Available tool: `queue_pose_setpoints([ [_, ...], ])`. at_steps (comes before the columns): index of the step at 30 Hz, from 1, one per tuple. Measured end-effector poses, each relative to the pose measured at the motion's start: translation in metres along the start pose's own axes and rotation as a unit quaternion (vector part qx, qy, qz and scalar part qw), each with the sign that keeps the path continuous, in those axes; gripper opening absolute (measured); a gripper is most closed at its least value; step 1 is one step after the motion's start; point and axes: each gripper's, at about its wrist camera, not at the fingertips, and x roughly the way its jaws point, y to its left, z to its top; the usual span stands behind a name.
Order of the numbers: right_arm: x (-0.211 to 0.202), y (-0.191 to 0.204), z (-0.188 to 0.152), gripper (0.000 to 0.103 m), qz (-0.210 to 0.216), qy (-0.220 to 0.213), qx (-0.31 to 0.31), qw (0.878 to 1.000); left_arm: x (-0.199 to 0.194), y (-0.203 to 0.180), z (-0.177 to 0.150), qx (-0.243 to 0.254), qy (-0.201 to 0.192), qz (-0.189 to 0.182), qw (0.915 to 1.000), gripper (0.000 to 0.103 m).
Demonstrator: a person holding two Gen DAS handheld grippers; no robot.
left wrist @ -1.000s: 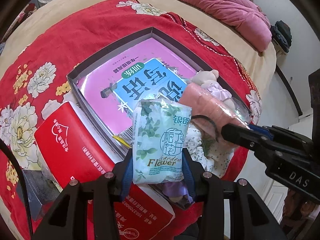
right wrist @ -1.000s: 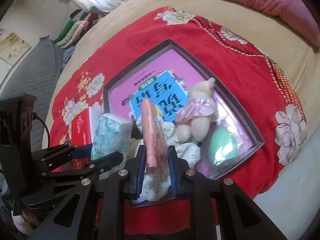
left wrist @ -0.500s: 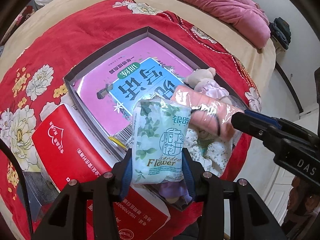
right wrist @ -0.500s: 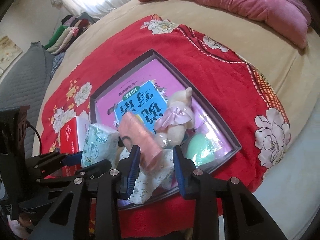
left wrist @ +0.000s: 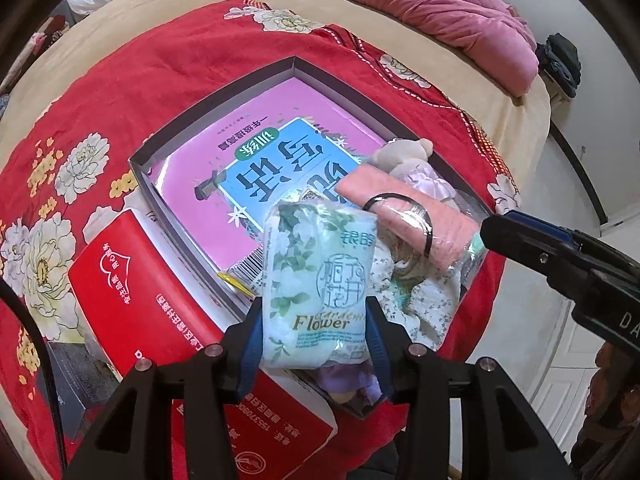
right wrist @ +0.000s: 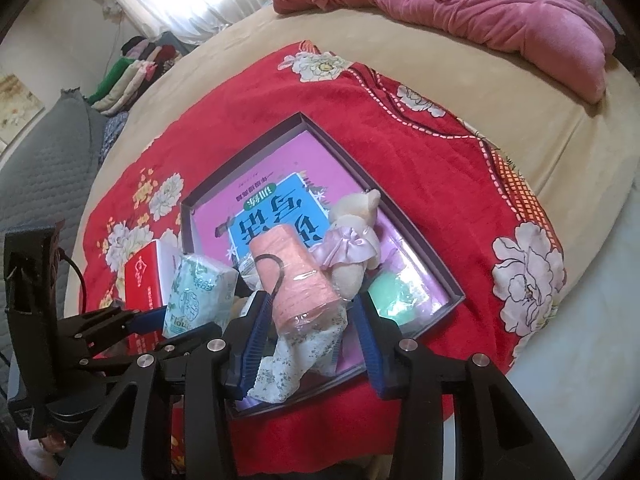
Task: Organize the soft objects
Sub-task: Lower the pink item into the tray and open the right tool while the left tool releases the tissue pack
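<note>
My left gripper (left wrist: pixel 314 314) is shut on a pale green floral tissue pack (left wrist: pixel 320 276), held upright over the near corner of a shallow dark box (left wrist: pixel 294 60). The pack also shows in the right wrist view (right wrist: pixel 200 292). My right gripper (right wrist: pixel 310 312) is opening. Between its jaws lies a pink rolled towel (right wrist: pixel 294 276) in clear plastic with a black band; the right pad stands clear of it. The pink towel (left wrist: pixel 408 220) rests on a floral cloth (right wrist: pixel 304 344) in the box, next to a plush bear (right wrist: pixel 356 232) in a pink dress.
The box (right wrist: pixel 300 116) holds a pink and blue book (left wrist: pixel 256 160) and a green sponge (right wrist: pixel 396 292). A red tissue box (left wrist: pixel 132 280) lies left of it on the red flowered blanket (left wrist: pixel 160 60). A pink quilt (right wrist: pixel 480 8) is heaped at the bed's far side.
My right gripper has spread its jaws and let go of the pink towel, which tipped from upright to lying on the box's contents. The left gripper still holds the tissue pack in place.
</note>
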Motion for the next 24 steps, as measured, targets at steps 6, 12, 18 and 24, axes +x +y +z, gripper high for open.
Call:
queue_pose_setpoints([
  [6,-0.0027,-0.0011,-0.0001,0.049,-0.002,-0.003,0.0,1.0,-0.0012,-0.0003,-0.0005,-0.001,-0.001,-0.003,1.0,0.047],
  [12,-0.0055,-0.0034,-0.0002,0.051,-0.007,-0.005,0.002,1.0,-0.0023,-0.0001,-0.0008,-0.005,-0.003,-0.009,0.9999,0.048],
  [18,-0.0071,-0.0026,-0.0005,0.055,-0.009,-0.008,-0.001,1.0,-0.0055,-0.0026,-0.0011,-0.004,-0.008,-0.018,0.9998,0.051],
  [24,-0.0094,-0.0027,0.0,0.057,-0.013,-0.01,-0.001,1.0,-0.0099,-0.0046,-0.0023,-0.005,-0.014,-0.021,0.9997,0.059],
])
